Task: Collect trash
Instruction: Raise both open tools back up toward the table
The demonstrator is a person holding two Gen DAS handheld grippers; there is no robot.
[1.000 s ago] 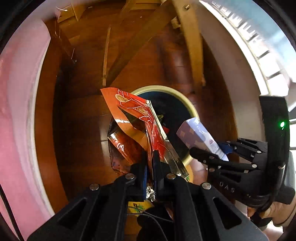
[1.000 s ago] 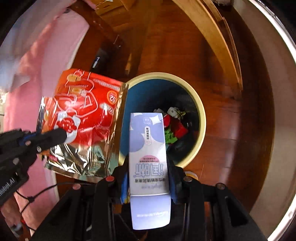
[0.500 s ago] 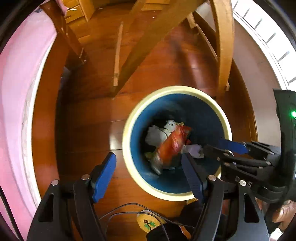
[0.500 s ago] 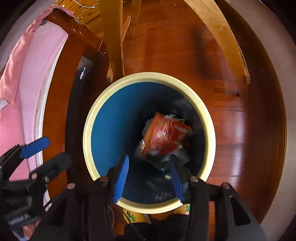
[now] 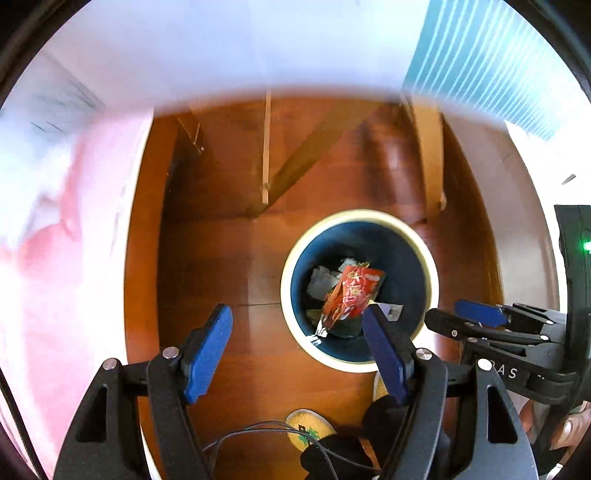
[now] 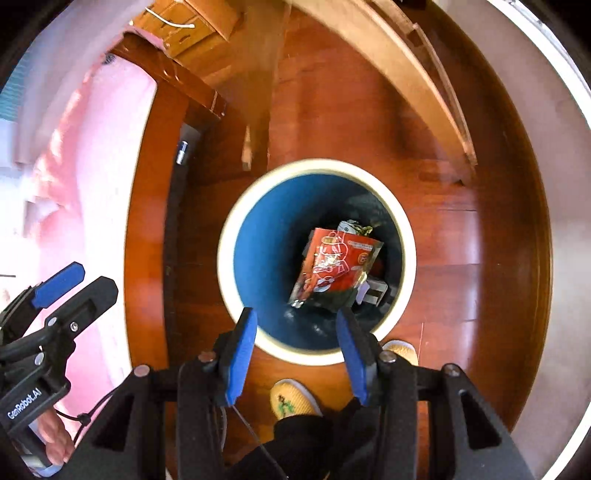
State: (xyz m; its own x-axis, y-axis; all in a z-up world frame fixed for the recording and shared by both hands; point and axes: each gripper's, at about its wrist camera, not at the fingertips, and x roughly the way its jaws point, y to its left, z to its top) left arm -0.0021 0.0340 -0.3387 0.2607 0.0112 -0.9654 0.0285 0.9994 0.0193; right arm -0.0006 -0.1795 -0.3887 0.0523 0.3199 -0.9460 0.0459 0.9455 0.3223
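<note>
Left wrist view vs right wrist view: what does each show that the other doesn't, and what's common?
Only the left wrist view: the white wall and the teal slatted blind above the floor.

Only the right wrist view: the light wooden cardboard-coloured box at the top and a small silver cylinder by the dark wooden frame.

Both: the round blue bin with a cream rim, the red foil snack wrapper lying inside it, the open left gripper and the open right gripper, both empty.
</note>
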